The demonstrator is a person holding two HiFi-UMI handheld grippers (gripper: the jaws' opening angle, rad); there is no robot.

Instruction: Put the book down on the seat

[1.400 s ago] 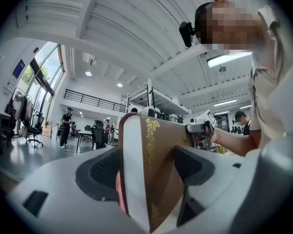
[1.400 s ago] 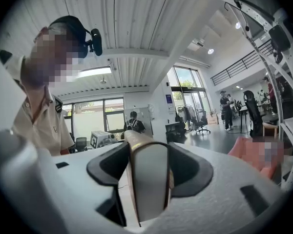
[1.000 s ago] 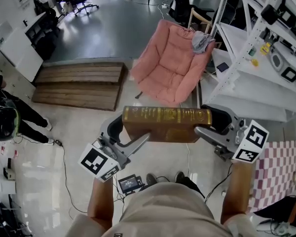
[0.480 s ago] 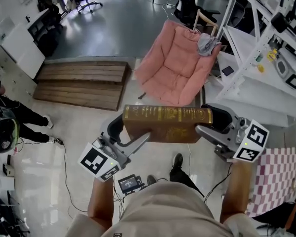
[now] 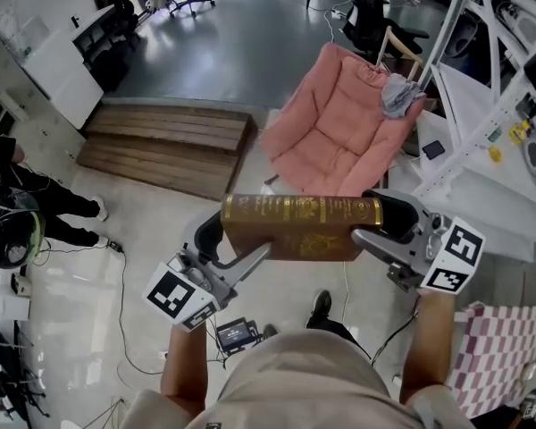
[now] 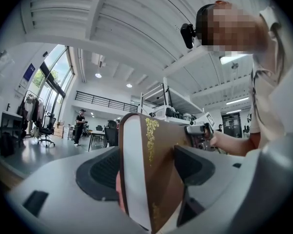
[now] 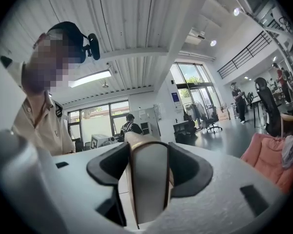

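A thick brown book [image 5: 299, 224] with gold ornament on its spine hangs level in the air in front of my chest. My left gripper [image 5: 221, 244] is shut on its left end and my right gripper [image 5: 375, 220] is shut on its right end. In the left gripper view the book [image 6: 146, 172] stands between the two dark pads, cover and page edge both showing. The right gripper view shows the book's page edge [image 7: 146, 179] clamped between the pads. A pink cushioned chair [image 5: 339, 128] stands on the floor just beyond the book, its seat open and tilted toward me.
A grey cloth [image 5: 397, 95] lies on the chair's upper right corner. A low wooden platform [image 5: 165, 146] is to the chair's left. White metal shelving [image 5: 500, 123] stands to the right. A checkered mat [image 5: 505, 356] lies at lower right. A person [image 5: 27, 208] is at far left.
The chair and floor have slid down and right in the head view, so I stand nearer the chair. The book stays held level between both grippers.
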